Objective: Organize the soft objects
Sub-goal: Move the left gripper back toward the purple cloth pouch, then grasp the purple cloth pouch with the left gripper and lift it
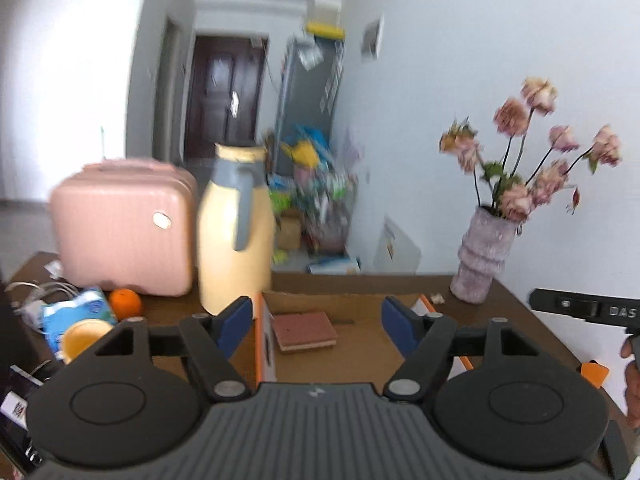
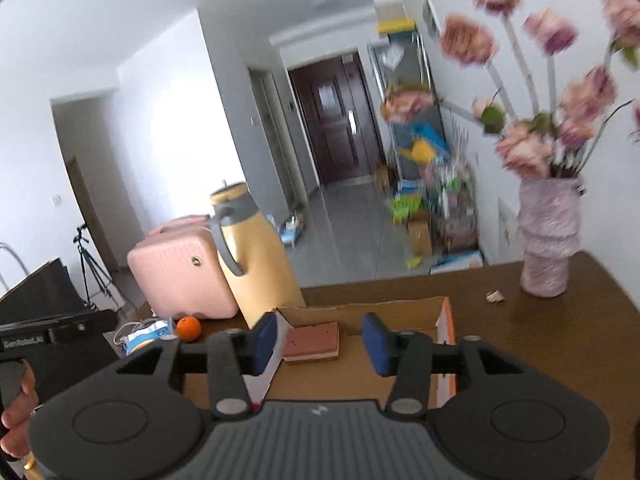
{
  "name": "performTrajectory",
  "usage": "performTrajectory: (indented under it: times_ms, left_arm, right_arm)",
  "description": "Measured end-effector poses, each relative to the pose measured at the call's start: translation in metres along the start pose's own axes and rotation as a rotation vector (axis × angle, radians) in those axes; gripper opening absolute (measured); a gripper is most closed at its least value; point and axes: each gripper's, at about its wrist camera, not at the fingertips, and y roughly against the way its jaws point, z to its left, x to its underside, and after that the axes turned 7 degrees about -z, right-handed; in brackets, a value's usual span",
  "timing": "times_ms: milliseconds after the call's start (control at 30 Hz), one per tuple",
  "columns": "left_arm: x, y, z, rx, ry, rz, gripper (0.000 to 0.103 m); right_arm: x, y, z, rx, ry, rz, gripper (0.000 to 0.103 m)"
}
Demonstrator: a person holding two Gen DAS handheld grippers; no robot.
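Both grippers empty, fingers (image 1: 236, 316) apart, sponge (image 1: 304, 330) in box (image 1: 340, 300)

We read only two markings. At about three o'clock in the left wrist view, white letters "DAS" stand on the black body of the right gripper (image 1: 592, 312), cut off by the frame edge. At about nine o'clock in the right wrist view, "GenRobot.AI" stands in pale letters on the black body of the left gripper (image 2: 56, 336). The blue packet (image 1: 76, 314) on the table carries print too blurred for us to read.
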Motion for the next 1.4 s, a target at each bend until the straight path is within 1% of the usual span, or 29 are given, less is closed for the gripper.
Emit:
performTrajectory:
  times_ms: [33,133,200,267,333,400,433,500,667,733,800,867,967,1067,1100,1200,1300,1400]
  left_arm:
    - [0.009,0.017,0.001,-0.004,-0.002,-0.036,0.080]
    - [0.041,0.061,0.007,-0.001,0.017,-0.106,0.082]
    - [0.065,0.086,0.010,-0.012,0.027,-0.129,0.082]
    - [0.092,0.112,0.010,-0.025,0.008,-0.156,0.085]
    - [0.120,0.136,0.007,-0.051,-0.018,-0.178,0.087]
    - [0.144,0.155,0.003,-0.059,-0.040,-0.190,0.088]
    - [0.156,0.164,0.001,-0.068,-0.046,-0.196,0.091]
    - [0.182,0.182,-0.003,-0.072,-0.057,-0.214,0.092]
    - [0.238,0.208,-0.015,-0.079,-0.088,-0.156,0.092]
    - [0.254,0.214,-0.019,-0.071,-0.095,-0.130,0.092]
    - [0.266,0.216,-0.019,-0.071,-0.079,-0.107,0.092]
    - [0.273,0.215,-0.018,-0.070,-0.063,-0.089,0.092]
    - [0.274,0.207,-0.013,-0.079,-0.036,-0.081,0.092]
    - [0.271,0.189,-0.006,-0.086,0.004,-0.058,0.088]
    - [0.269,0.180,-0.004,-0.090,0.017,-0.041,0.084]
    - [0.264,0.152,0.000,-0.096,0.037,0.005,0.076]
    - [0.253,0.122,0.006,-0.091,0.070,0.024,0.073]
    - [0.245,0.092,0.016,-0.080,0.106,0.058,0.070]
  right_arm:
    - [0.008,0.014,0.001,-0.001,0.009,-0.021,0.054]
    - [0.039,0.057,0.005,0.009,0.015,-0.078,0.057]
    - [0.062,0.084,0.008,-0.002,0.017,-0.102,0.062]
    - [0.088,0.107,0.011,0.001,0.025,-0.116,0.069]
    - [0.116,0.131,0.017,-0.006,0.056,-0.134,0.072]
    - [0.142,0.151,0.022,-0.013,0.077,-0.142,0.074]
    - [0.154,0.158,0.023,-0.015,0.087,-0.141,0.077]
    - [0.179,0.168,0.026,-0.004,0.100,-0.127,0.078]
    - [0.238,0.188,0.037,0.023,0.142,-0.093,0.078]
    - [0.254,0.194,0.041,0.025,0.153,-0.081,0.078]
    - [0.269,0.199,0.042,0.024,0.147,-0.074,0.078]
    - [0.276,0.197,0.040,0.014,0.122,-0.062,0.078]
    - [0.281,0.186,0.039,-0.005,0.115,-0.041,0.078]
    - [0.277,0.168,0.041,-0.030,0.115,-0.030,0.078]
    - [0.274,0.159,0.042,-0.043,0.116,-0.022,0.077]
    - [0.263,0.123,0.047,-0.077,0.125,0.005,0.072]
    - [0.247,0.080,0.052,-0.122,0.126,0.037,0.066]
    - [0.234,0.033,0.057,-0.144,0.134,0.072,0.060]
